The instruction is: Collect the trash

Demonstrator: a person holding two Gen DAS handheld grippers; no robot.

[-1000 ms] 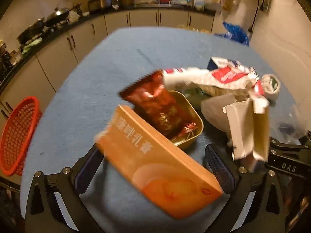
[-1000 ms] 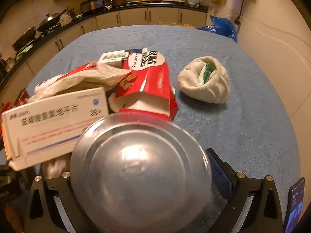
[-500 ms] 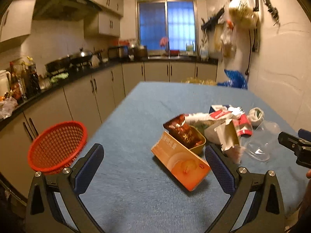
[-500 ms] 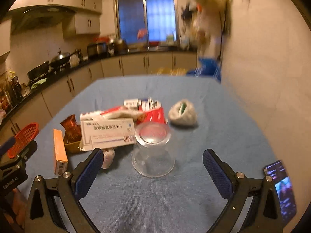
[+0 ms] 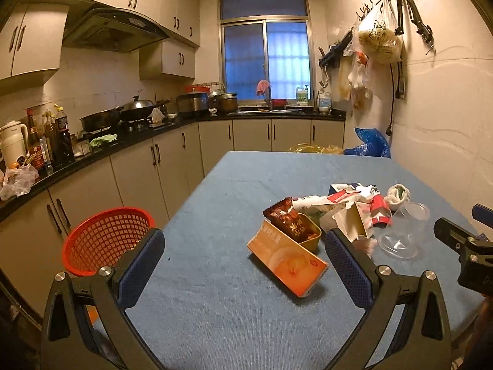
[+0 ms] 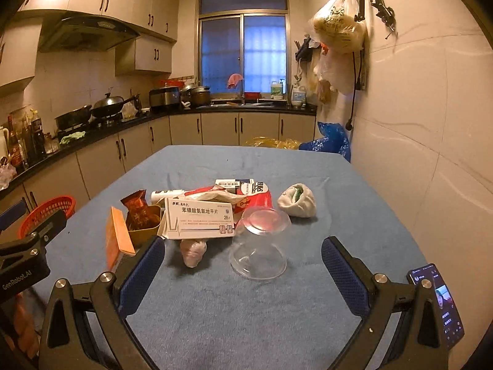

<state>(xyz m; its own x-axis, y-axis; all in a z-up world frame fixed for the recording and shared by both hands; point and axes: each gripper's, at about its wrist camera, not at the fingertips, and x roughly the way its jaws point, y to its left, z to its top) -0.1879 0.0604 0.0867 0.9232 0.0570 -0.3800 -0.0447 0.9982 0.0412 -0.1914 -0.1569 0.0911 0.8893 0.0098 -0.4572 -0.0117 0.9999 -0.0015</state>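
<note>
Trash sits heaped mid-table (image 6: 354, 215) on blue cloth. We see both tools spread wide, holding nothing: left gripper (image 5: 245, 265) above the near edge, right gripper (image 6: 243, 268) just short of the pile. Orange carton (image 5: 286, 260) lies flat, touching a gold tin (image 5: 309, 236) with a brown snack wrapper (image 5: 286, 219) stuck in it. White medicine box (image 6: 198, 219) leans on crumpled red-white packaging (image 6: 252, 195). Clear plastic cup (image 6: 260, 243) stands upside down (rim on cloth) beside a small pinkish wad (image 6: 193, 251). White wadded ball (image 6: 297, 205) sits apart, right. Red mesh basket (image 5: 106, 239) is off the table's left edge; phone (image 6: 439, 303) lies at the near right corner.
</note>
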